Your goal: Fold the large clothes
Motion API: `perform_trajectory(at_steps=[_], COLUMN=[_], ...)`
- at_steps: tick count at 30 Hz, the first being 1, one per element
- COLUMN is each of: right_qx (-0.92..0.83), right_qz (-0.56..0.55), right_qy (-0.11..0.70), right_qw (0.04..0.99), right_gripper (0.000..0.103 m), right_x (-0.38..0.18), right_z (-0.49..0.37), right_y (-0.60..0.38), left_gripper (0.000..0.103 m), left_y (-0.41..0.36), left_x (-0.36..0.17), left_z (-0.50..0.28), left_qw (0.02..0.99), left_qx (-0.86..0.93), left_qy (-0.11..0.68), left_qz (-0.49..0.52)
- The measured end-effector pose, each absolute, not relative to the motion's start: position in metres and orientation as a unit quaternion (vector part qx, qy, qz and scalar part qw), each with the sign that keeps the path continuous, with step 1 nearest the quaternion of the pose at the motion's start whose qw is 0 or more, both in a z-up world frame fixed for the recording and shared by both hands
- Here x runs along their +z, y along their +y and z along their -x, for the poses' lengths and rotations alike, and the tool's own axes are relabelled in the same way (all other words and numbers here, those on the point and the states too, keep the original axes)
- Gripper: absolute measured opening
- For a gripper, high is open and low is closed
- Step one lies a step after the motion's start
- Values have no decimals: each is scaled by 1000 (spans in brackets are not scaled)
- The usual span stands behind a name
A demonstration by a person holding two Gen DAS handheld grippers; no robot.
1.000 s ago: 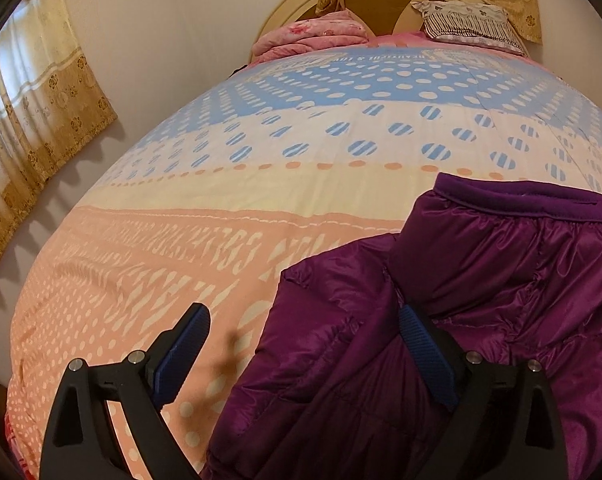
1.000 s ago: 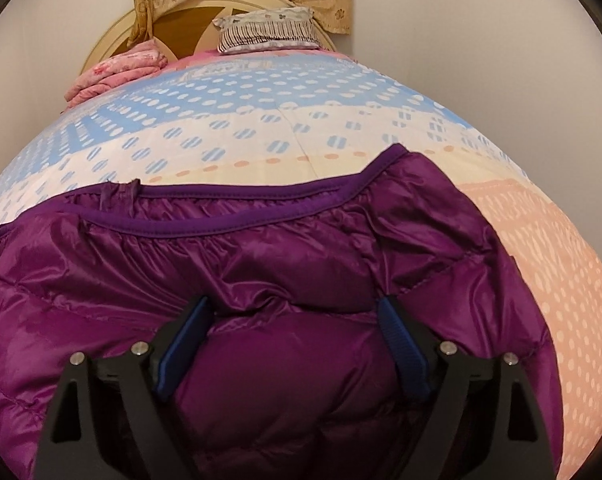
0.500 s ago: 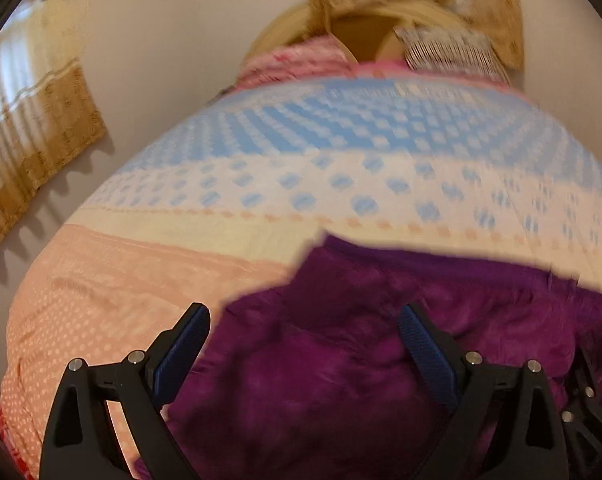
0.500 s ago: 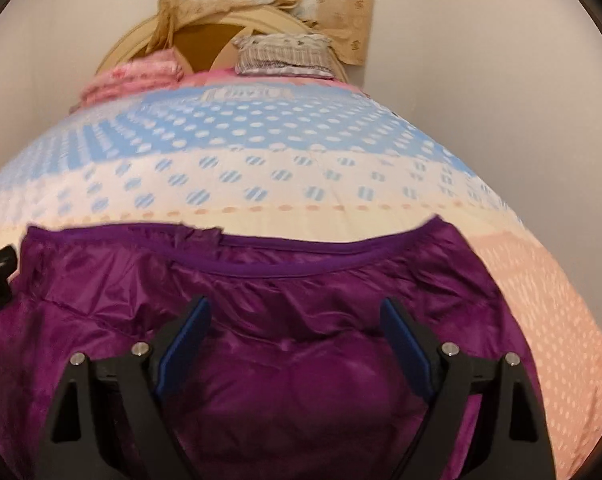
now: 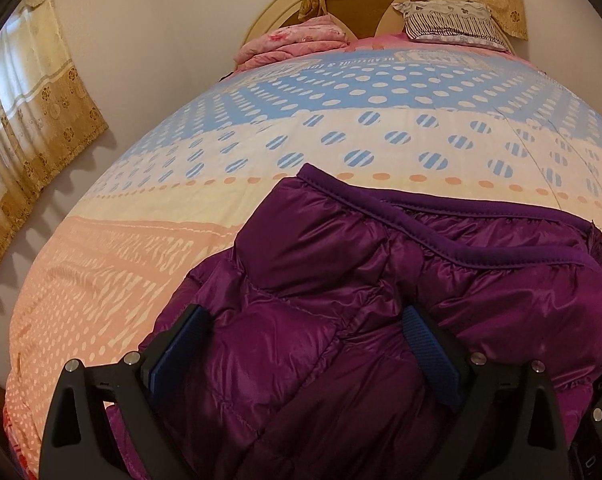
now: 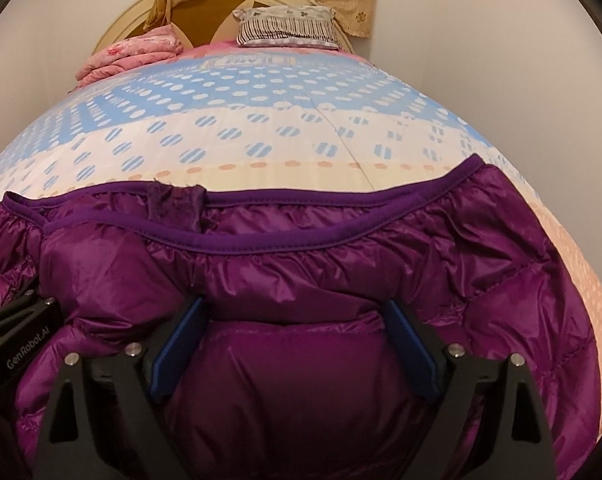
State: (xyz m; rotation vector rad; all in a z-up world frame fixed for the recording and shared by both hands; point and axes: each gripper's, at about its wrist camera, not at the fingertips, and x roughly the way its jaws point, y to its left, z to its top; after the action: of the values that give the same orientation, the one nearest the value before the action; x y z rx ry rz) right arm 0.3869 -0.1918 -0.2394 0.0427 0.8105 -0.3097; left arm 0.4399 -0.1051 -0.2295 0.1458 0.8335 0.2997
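Note:
A shiny purple padded jacket (image 5: 341, 280) lies on the bed, its darker purple trimmed edge facing the headboard; it also fills the lower part of the right wrist view (image 6: 301, 272). My left gripper (image 5: 305, 344) is open, low over the jacket's left part, with jacket fabric bulging between its blue pads. My right gripper (image 6: 293, 344) is open over the jacket's right half, a padded fold lying between its fingers. The left gripper's black body (image 6: 9, 340) shows at the left edge of the right wrist view.
The bed has a quilt (image 5: 341, 120) with blue, cream and peach dotted bands. A folded pink blanket (image 5: 293, 44) and a striped pillow (image 5: 449, 24) lie at the headboard. A beige curtain (image 5: 25, 128) hangs left; a wall (image 6: 501, 60) stands on the right.
Both grippers dipped toward the foot of the bed and came forward again over the jacket. The left one has shifted right, so it now straddles the jacket instead of its left edge.

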Motion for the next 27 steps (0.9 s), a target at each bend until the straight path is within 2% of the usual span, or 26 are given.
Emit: perform_trajectory(at_steps=[27], right_qx=[-164], right_qz=[17], right_qy=[407], right_qw=[898], right_gripper=[94], right_x=[-244], right_z=[-392], right_y=[-185], left_gripper=[100], left_y=[-105], left_x=[-232], left_z=[-442], left_qw=[899], left_qx=[148], left_qy=[406], left_qz=[-74])
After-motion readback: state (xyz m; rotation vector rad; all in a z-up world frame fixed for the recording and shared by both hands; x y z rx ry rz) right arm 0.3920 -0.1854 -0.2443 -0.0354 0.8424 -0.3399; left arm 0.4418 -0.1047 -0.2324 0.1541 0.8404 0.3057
